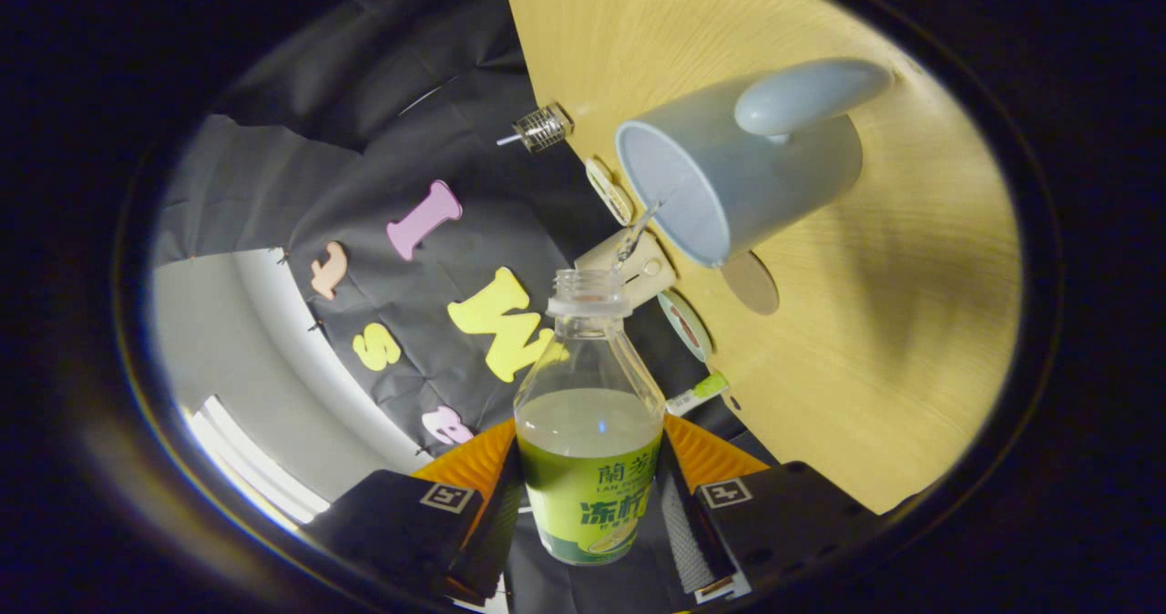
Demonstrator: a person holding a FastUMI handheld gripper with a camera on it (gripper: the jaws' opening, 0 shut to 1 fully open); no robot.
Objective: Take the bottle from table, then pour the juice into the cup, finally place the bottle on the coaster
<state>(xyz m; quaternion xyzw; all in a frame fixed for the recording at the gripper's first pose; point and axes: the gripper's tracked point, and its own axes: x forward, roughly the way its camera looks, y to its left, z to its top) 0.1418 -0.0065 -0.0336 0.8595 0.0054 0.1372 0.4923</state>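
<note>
A clear plastic bottle (pixel 588 432) with a green label and no cap sits between my fingers, and my gripper (pixel 590 505) is shut on its labelled body. The whole scene appears rolled, so the bottle is tipped toward the cup. Pale juice fills about its lower half. A thin stream (pixel 638 231) runs from the bottle's mouth into the light blue cup (pixel 738 172), which stands on the wooden table (pixel 874 341) just beyond the mouth, handle turned away from the bottle. A round brown coaster (pixel 752 284) lies flat on the table right beside the cup's base.
Along the table's edge near the wall lie a small metal wire piece (pixel 542 127), a beige block (pixel 638 268), a roll of tape (pixel 685 324) and a small green and white item (pixel 697 393). Bare wood stretches beyond the cup and coaster.
</note>
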